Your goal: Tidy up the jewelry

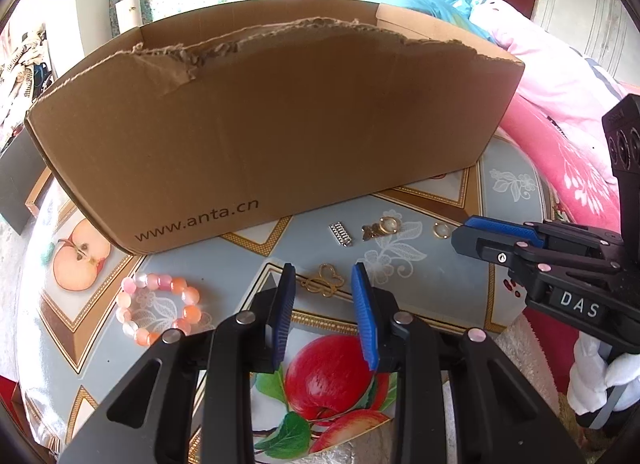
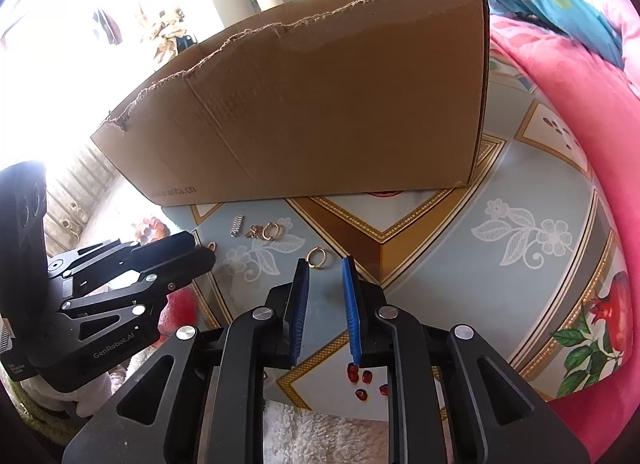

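Observation:
Jewelry lies on a patterned tablecloth [image 1: 440,288] in front of a brown cardboard box [image 1: 272,135]. A gold butterfly piece [image 1: 323,283] lies just ahead of my open, empty left gripper [image 1: 324,278]. A pink and orange bead bracelet [image 1: 157,308] lies to its left. A silver clasp [image 1: 341,234], a gold brooch [image 1: 380,227] and a gold ring [image 1: 441,230] lie nearer the box. My right gripper [image 2: 325,264] is open and empty, with the gold ring [image 2: 317,256] just beyond its fingertips. The clasp [image 2: 237,225] and brooch [image 2: 267,231] lie to its left.
The box [image 2: 320,111] has a torn top edge and stands across the back of the table. Pink and teal bedding [image 1: 560,103] lies to the right. White fluffy fabric [image 2: 312,436] hangs at the table's near edge.

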The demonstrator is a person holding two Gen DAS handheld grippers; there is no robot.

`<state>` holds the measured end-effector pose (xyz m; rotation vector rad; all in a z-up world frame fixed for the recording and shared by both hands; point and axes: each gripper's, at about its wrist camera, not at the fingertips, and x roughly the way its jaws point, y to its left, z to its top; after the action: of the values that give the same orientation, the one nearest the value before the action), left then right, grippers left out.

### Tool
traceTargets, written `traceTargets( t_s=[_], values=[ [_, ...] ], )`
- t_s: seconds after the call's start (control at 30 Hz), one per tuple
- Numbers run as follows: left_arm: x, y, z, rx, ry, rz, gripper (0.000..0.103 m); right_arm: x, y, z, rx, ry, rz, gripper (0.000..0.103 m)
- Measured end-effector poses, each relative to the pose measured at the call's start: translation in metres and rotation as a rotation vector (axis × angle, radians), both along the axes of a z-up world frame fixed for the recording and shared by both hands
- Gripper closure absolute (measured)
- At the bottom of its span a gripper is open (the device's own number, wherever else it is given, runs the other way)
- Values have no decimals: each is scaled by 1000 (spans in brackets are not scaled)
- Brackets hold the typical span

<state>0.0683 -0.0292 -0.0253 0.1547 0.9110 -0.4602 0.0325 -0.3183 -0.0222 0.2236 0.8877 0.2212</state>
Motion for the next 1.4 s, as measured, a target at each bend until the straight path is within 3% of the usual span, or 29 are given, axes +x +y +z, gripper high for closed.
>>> traceTargets(
  t_s=[0.23, 0.73, 0.93, 1.4],
  values=[
    [1, -10, -1, 25, -4, 38, 75, -10, -9, 6, 22, -19, -7, 85],
    [1, -6, -1, 5, -10, 28, 75, -17, -23, 12, 53, -26, -20, 85],
    [0, -2, -2, -1, -5, 4, 70, -18, -26, 15, 58, -23, -27, 85],
    [-1, -7, -1, 28, -23, 33, 69, -20, -27, 18, 57, -23, -40, 85]
  ],
)
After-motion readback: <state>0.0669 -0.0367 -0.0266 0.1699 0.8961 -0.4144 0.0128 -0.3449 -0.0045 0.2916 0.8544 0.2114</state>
